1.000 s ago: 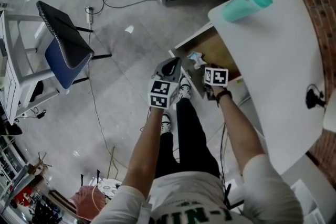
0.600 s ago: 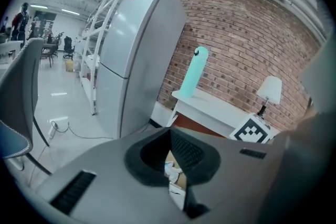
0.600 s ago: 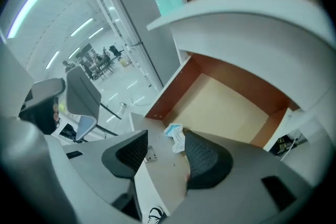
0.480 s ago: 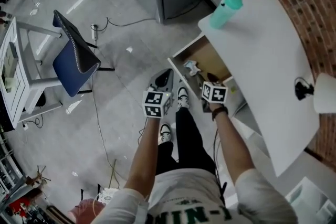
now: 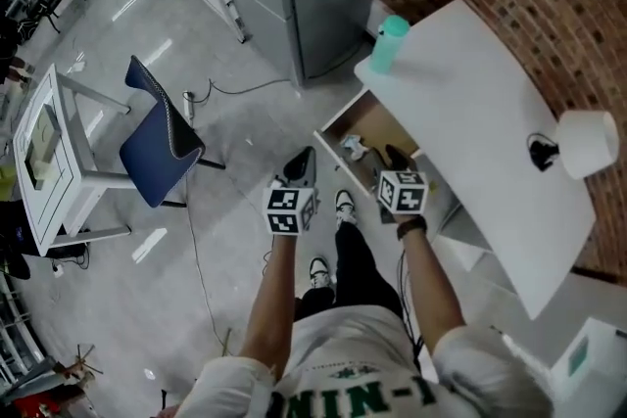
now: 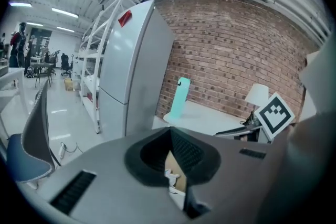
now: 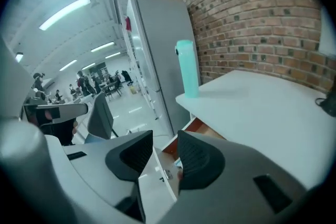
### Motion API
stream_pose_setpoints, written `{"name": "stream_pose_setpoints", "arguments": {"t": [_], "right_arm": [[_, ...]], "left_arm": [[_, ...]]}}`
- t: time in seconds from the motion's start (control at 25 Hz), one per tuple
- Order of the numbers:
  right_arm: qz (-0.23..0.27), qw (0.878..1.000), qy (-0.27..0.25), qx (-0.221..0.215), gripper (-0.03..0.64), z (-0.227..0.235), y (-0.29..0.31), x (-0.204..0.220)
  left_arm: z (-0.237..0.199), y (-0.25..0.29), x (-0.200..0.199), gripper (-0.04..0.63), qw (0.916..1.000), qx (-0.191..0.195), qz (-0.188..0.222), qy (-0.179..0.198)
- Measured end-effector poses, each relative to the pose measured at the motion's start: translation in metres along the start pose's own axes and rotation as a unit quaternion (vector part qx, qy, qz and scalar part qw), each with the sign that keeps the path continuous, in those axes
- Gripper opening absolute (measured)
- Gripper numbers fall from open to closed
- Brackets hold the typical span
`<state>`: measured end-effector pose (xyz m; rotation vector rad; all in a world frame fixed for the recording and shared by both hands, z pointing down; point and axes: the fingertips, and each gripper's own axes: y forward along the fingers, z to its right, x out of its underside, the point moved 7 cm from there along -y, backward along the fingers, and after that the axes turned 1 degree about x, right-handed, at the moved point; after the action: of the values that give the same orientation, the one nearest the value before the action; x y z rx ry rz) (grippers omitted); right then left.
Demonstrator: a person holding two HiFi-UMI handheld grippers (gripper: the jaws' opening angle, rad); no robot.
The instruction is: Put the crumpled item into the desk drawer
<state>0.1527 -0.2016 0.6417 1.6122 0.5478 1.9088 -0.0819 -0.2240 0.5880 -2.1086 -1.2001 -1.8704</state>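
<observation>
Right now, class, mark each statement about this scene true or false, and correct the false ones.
1. The drawer is open. True.
2. The crumpled item lies on the desk top. False: it lies in the drawer.
3. The bottle stands upright on the desk. True.
4. The chair is tucked under the desk. False: it stands apart on the floor.
5. The left gripper holds the crumpled item. False: its jaws hold nothing.
</observation>
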Motion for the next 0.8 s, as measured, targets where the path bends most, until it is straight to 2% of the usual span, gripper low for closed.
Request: {"name": "stream_pose_setpoints", "arguments": {"t": [0.16,0.4,0.6,0.8], "right_arm": [[0.060,0.998,-0.002,-0.002,0.144,-0.018,-0.042,-0.035],[0.126,0.991,-0.034,-0.003,0.132,-0.043,-0.102,-0.067],[0.174,0.983,-0.052,-0.012,0.091,-0.062,-0.151,-0.084],[0.204,0.977,-0.058,-0.006,0.077,-0.080,-0.193,-0.086]], "left_arm": [[0.009,-0.034,-0.038,-0.005,0.9994,-0.004,0.031,0.018],[0.028,-0.084,-0.078,-0.005,0.9968,-0.010,0.061,0.052],[0.047,-0.123,-0.094,-0.005,0.9937,-0.016,0.089,0.067],[0.064,-0.160,-0.101,-0.005,0.9906,-0.024,0.114,0.071]]}}
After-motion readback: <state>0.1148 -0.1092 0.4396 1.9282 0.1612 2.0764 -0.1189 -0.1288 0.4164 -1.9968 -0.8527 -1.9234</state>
